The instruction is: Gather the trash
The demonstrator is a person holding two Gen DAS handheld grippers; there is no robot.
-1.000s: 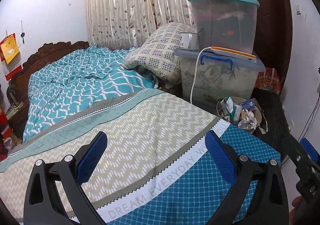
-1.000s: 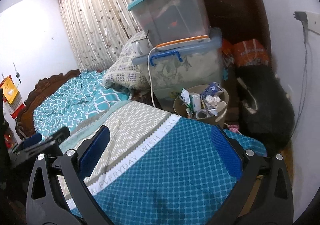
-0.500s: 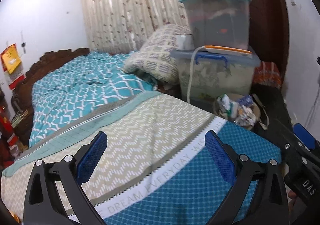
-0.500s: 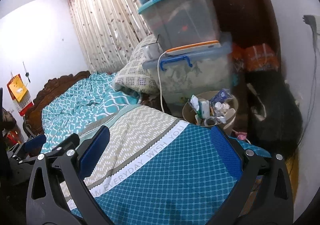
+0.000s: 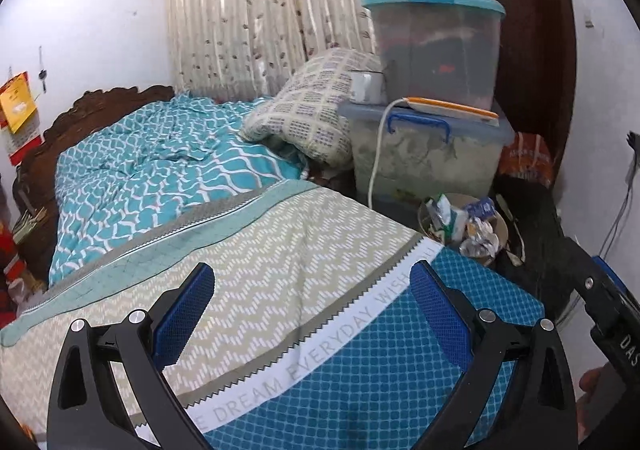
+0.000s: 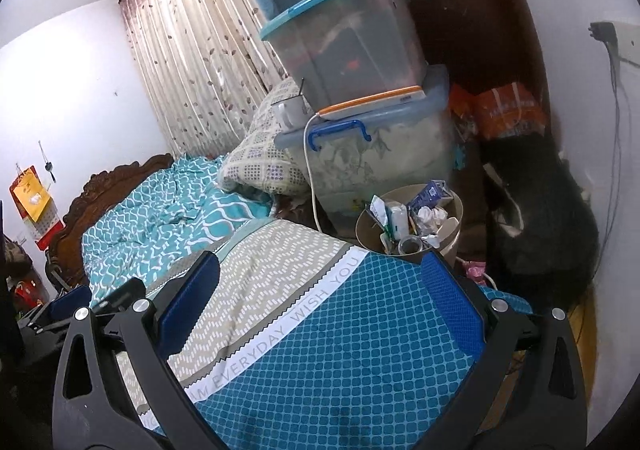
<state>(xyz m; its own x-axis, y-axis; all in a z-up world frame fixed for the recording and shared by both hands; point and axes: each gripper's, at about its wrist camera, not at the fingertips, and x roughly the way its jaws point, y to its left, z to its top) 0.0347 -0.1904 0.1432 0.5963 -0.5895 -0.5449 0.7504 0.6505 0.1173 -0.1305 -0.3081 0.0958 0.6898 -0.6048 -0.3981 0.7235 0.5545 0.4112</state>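
Right wrist view: a round bin (image 6: pixel 448 238) stands upright on the floor at the bed's far corner, packed with trash (image 6: pixel 408 215).

Wrappers, a carton and crumpled paper stick out above its rim — the bin's long axis is vertical, its mouth facing up, just in front of the stacked storage boxes (image 6: pixel 372 153). Since a second ago both views have swung a little, the bin sitting slightly nearer in the right one; I'd judge an approach. Right tongs (image 6: pixel 320 294) and left tongs (image 5: pixel 310 300) hover over the bedspread (image 5: pixel 360 362) — both released, holding nothing.
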